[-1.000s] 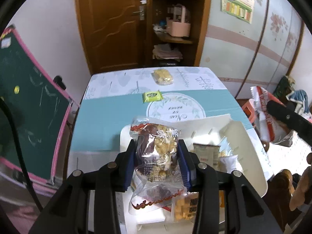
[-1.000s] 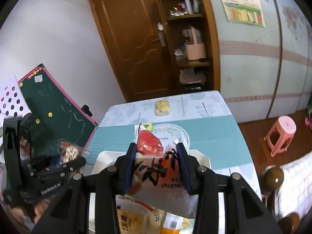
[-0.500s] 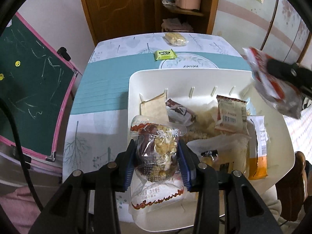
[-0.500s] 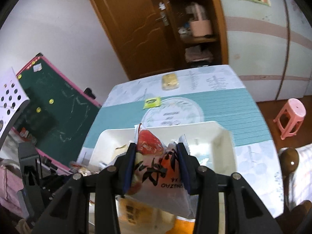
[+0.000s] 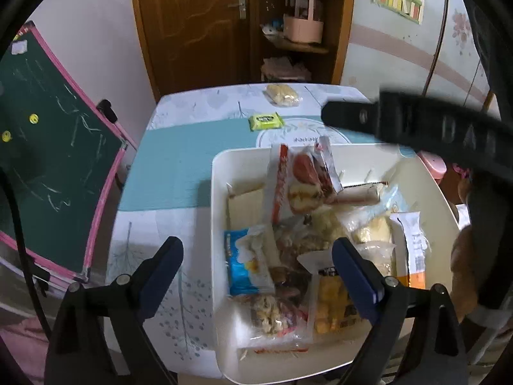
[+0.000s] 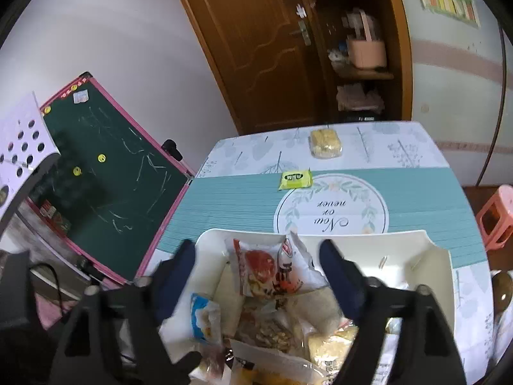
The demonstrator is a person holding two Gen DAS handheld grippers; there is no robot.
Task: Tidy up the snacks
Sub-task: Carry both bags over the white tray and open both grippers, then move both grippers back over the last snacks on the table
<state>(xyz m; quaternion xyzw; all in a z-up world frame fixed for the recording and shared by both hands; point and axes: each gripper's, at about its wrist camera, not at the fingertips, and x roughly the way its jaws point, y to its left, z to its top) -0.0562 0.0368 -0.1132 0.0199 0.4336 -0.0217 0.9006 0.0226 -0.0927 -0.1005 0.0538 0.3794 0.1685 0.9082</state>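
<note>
Both grippers hang over the white bin point(image 5: 221, 173) with nothing in them. The left gripper point(image 5: 258, 272) has its jaws wide apart, and the right gripper point(image 6: 256, 272) has its jaws wide apart too.

The bin sits on the tabletop point(image 6: 224, 202) and is full of snacks. A red and white bag point(image 6: 269, 269) lies at the far end of the bin, on top of the pile. A blue packet point(image 5: 245, 263) lies by the bin's left wall. A clear bag of nuts point(image 5: 272, 316) lies at the near end of the bin.

Two snacks are not in the bin yet. A small green packet point(image 6: 295, 179) lies on the tabletop a little beyond the bin. A yellow snack pack point(image 6: 325, 142) lies farther beyond the bin, near the far edge of the tabletop.

These two look light and soft. The wrappers are probably slippery and crinkly, and what is inside could crumble. I think the best place to pinch the green packet is across its middle, gently. The yellow pack looks puffier, so pinch it at its sides and do not squeeze hard.
</note>
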